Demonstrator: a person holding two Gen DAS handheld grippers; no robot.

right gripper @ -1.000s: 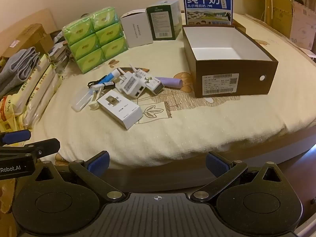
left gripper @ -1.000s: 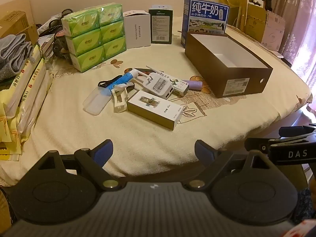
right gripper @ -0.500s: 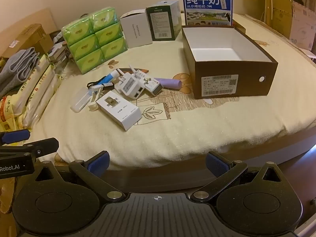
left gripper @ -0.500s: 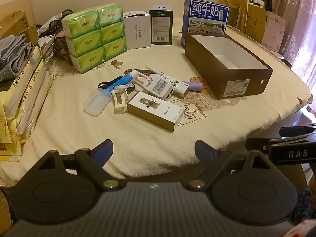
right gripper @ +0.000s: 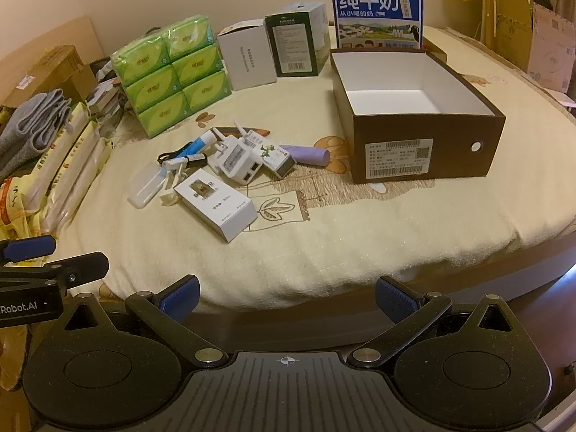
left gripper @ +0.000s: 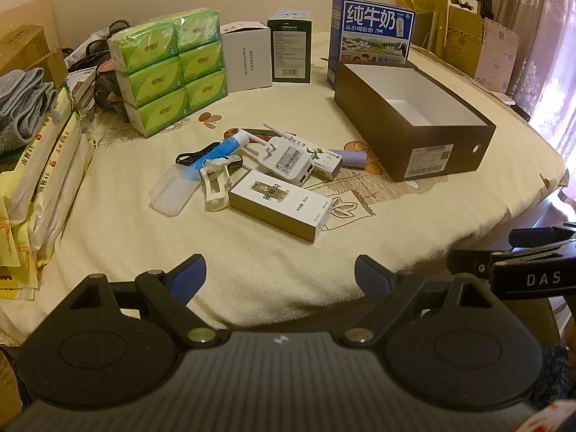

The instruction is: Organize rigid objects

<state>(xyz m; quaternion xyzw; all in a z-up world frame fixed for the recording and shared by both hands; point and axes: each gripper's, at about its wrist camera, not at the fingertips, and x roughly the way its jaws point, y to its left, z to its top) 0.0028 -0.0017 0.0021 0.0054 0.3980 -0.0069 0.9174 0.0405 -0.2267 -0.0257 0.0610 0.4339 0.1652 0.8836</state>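
A pile of small items lies mid-table: a white-and-gold box (left gripper: 279, 205) (right gripper: 216, 208), a white router (left gripper: 288, 160) (right gripper: 237, 162), a small green-print carton (left gripper: 324, 160), a purple tube (left gripper: 351, 158) (right gripper: 306, 153), a blue tube (left gripper: 219, 149), a clear plastic case (left gripper: 174, 190) and a white clip (left gripper: 216, 187). An open brown box (left gripper: 424, 165) (right gripper: 424, 158), empty, stands to their right. My left gripper (left gripper: 280, 277) and right gripper (right gripper: 286, 297) are both open and empty, at the table's near edge, well short of the pile.
Green tissue packs (left gripper: 169, 72), a white box (left gripper: 248, 59), a dark green box (left gripper: 291, 52) and a blue milk carton (left gripper: 372, 30) line the back. Stacked yellow packets and grey cloth (left gripper: 32, 144) crowd the left edge. Cardboard cartons (left gripper: 468, 43) stand at the far right.
Both grippers have drifted slightly; the scene shifts a little in both views. Nothing on the table has moved, and both grippers stay open.
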